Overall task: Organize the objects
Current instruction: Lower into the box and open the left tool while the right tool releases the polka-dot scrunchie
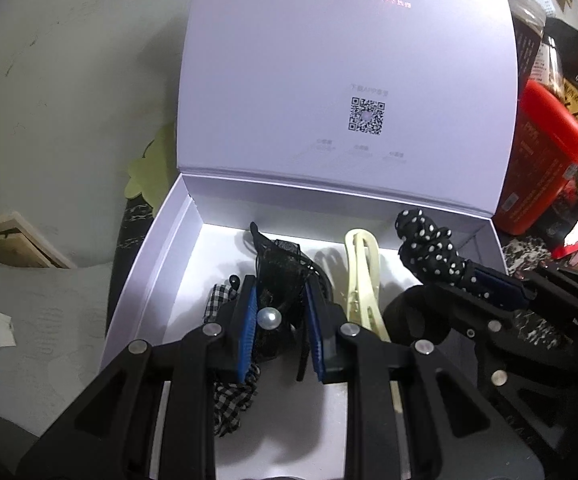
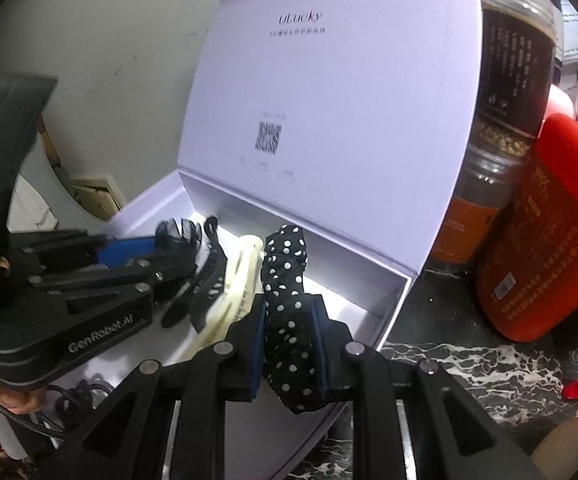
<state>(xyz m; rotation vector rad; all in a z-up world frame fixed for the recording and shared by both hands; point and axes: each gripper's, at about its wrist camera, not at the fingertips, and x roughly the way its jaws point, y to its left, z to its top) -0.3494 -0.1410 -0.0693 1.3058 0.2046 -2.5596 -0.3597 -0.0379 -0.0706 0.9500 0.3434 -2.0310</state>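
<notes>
Left gripper [image 1: 281, 320] clamped on black lace hair bow with a pearl bead [image 1: 275, 280], low inside open white cardboard box [image 1: 137, 288]. Right gripper [image 2: 289, 344] clamped on black polka-dot fabric hair tie [image 2: 287, 280] over box's right half.

Risk: lace may snag on the pads at release; the grippers are close and could collide.

Cream plastic hair clip [image 1: 363, 276] lies between them. Box floor beneath the grippers hidden; checked fabric piece [image 1: 229, 396] partly covered.

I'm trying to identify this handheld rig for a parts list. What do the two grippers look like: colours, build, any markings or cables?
Both are matte black plastic with triangular cut-outs and silver pivot pins. The left gripper and the right gripper each carry ribbed blue pads on the inner faces of the fingers. In the right wrist view, the left gripper's body bears white "GenRobot.AI" lettering, with a thin black cable trailing beneath it.
</notes>
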